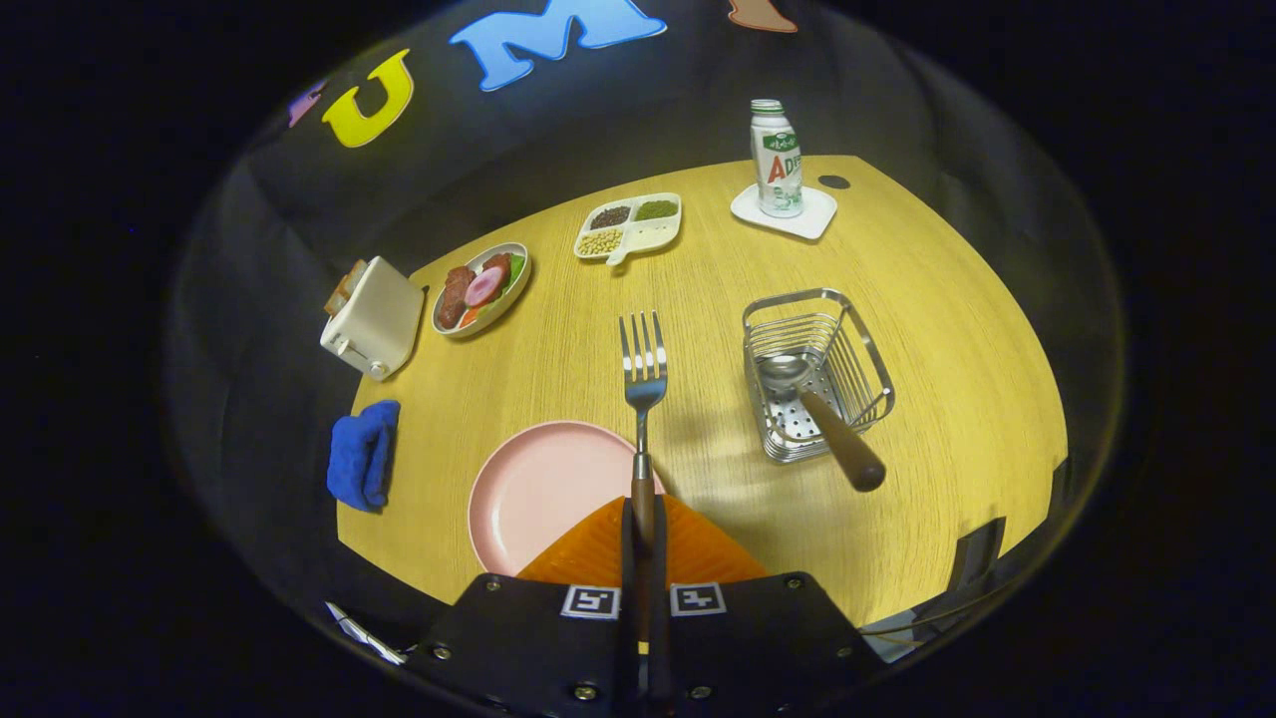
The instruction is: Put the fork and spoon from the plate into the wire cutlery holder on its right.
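spoon in the holder, fork held above the table

the gripper (643, 519) was seen at the bottom centre of the frame, its fingers pressed together on the wooden handle of the fork (644, 374). the fork was held out ahead of the fingers, tines pointing toward the top of the frame, and appeared lifted above the table (947, 299). the pink plate (538, 494) lay just left of the fingers, with no cutlery seen on it. the wire holder (815, 374) stood right of centre, and the spoon (817, 409) was already resting in it, bowl down inside and handle leaning out over the near rim. the task was judged about half done: the spoon was placed, while the fork remained to be carried to the right and lowered into the holder.
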The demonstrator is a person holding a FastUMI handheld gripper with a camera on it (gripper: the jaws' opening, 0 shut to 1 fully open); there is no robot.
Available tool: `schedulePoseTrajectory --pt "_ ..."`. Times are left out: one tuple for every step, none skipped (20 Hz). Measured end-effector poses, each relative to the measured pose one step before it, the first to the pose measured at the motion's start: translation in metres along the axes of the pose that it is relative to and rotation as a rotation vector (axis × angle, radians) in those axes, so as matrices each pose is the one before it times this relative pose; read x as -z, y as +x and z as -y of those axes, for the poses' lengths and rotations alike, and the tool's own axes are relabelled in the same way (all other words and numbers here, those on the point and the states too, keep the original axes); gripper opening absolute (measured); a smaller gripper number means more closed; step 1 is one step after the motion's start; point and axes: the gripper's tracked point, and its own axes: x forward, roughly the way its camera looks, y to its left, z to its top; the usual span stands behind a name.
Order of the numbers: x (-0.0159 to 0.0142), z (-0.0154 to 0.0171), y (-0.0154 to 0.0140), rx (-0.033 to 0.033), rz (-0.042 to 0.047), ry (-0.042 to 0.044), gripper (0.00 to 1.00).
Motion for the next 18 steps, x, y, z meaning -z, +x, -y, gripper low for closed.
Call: schedulePoseTrajectory --pt "-0.00156 0.00500 -0.00184 0.00456 0.00513 0.01120 0.04" --pt "-0.00172 0.00493 -0.00228 0.00478 0.00575 0.01286 0.04" --pt "-0.00115 0.00446 -0.00143 0.00482 0.00325 0.01167 0.04" --pt "-0.00127 0.00432 -0.00164 0.00489 0.00461 0.01047 0.04" --pt "-0.00104 0.00457 -0.00118 0.00555 0.00215 0.00977 0.04" --pt "-0.00136 0.00472 -0.00241 0.00454 0.00343 0.01116 0.04" --pt "-0.00094 0.00339 -0.00086 0.00265 0.00215 0.01306 0.04" --pt "-0.00133 0.00351 -0.00130 0.00238 0.00138 0.01343 0.04" --pt "-0.00086 0.00401 -0.00049 0.00455 -0.00079 0.01111 0.04" --pt "-0.00028 0.00548 -0.00090 0.01096 -0.00408 0.00705 0.04" --pt "0.00036 0.00523 -0.00018 0.01108 -0.00555 0.00413 0.04" --pt "0.00030 0.00438 -0.00157 0.00680 -0.00613 0.00215 0.04" --pt "-0.00001 0.00461 -0.00060 0.00608 -0.00822 -0.00091 0.04" --pt "0.00119 0.00430 -0.00067 0.00582 -0.01255 -0.00393 0.04" --pt "0.00276 0.00294 0.00036 0.00353 -0.01794 -0.00657 0.04" --pt "0.00220 0.00266 -0.00045 0.00202 -0.01531 -0.00649 0.04" --pt "0.00190 0.00172 0.00185 0.00395 -0.01494 -0.00749 0.04" --pt "0.00164 0.00193 0.00039 0.00320 -0.01418 -0.00726 0.04"
